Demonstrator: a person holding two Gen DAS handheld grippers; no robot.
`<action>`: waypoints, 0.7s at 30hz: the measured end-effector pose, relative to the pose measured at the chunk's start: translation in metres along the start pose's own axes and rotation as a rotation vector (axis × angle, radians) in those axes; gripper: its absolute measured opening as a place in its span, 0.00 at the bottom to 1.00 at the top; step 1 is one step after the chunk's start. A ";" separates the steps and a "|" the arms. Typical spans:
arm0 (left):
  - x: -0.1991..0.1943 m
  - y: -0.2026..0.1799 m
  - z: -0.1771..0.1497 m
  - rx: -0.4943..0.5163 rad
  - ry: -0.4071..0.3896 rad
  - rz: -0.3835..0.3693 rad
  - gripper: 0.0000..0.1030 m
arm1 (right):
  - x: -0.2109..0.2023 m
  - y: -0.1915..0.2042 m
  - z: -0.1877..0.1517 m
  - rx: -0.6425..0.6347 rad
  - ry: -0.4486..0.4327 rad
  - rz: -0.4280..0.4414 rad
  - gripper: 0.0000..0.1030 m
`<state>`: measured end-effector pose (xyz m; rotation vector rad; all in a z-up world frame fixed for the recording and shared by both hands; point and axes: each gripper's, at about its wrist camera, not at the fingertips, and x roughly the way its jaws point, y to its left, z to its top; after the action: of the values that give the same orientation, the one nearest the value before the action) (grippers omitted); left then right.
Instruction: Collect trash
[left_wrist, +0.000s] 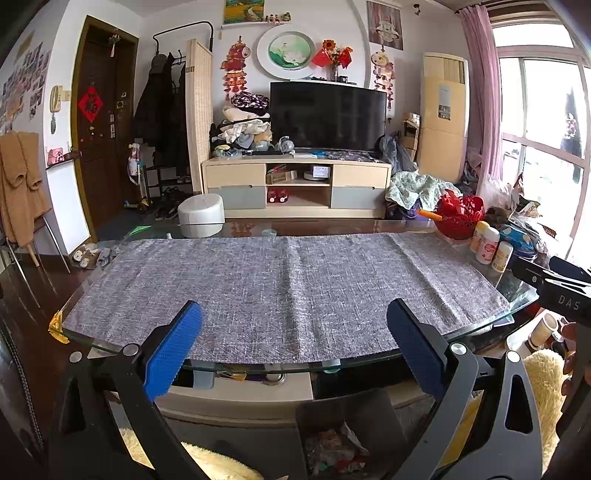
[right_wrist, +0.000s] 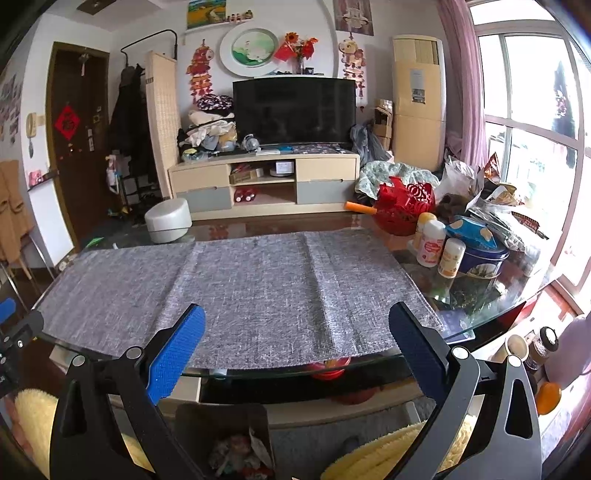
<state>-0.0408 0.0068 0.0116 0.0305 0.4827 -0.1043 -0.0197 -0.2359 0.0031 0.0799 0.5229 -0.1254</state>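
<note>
Left tool (left_wrist: 293, 341), black-armed with blue ribbed pads, spread wide and holding nothing, poised over the near edge of the glass-topped bench (left_wrist: 110, 345). Right tool (right_wrist: 297, 343) likewise spread wide and empty, over the same near edge further right. Covering most of the bench, a grey woven cloth mat (left_wrist: 288, 280), bare across its whole surface.

Below the bench's near edge, on the floor, a dark square-sided waste bin (left_wrist: 351, 413) with crumpled paper and wrapper trash (left_wrist: 334, 448) inside. Seen from the left tool, bin low and between the two fingers, nearer the right finger. Seen from the right tool, same bin (right_wrist: 221, 424) and trash (right_wrist: 238, 459) low and just inside the left finger.

Beyond the mat's far right corner, a red openwork plastic basket (right_wrist: 404, 208), three small white bottles with orange labels (right_wrist: 430, 243), and a round blue tin (right_wrist: 484, 260), all well apart from both tools. Pale yellow fluffy fabric (right_wrist: 391, 456) beside the bin.
</note>
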 end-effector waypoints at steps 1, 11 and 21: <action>0.000 0.000 0.000 0.000 -0.002 0.001 0.92 | 0.000 0.000 0.000 0.000 -0.001 0.001 0.97; 0.000 0.001 0.002 0.001 -0.005 0.000 0.92 | 0.000 0.001 0.001 0.001 -0.001 0.000 0.97; -0.003 0.001 0.005 0.003 -0.006 0.008 0.92 | 0.000 0.000 0.001 0.001 0.000 0.000 0.97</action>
<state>-0.0415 0.0082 0.0174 0.0347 0.4760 -0.0971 -0.0190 -0.2359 0.0034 0.0811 0.5229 -0.1259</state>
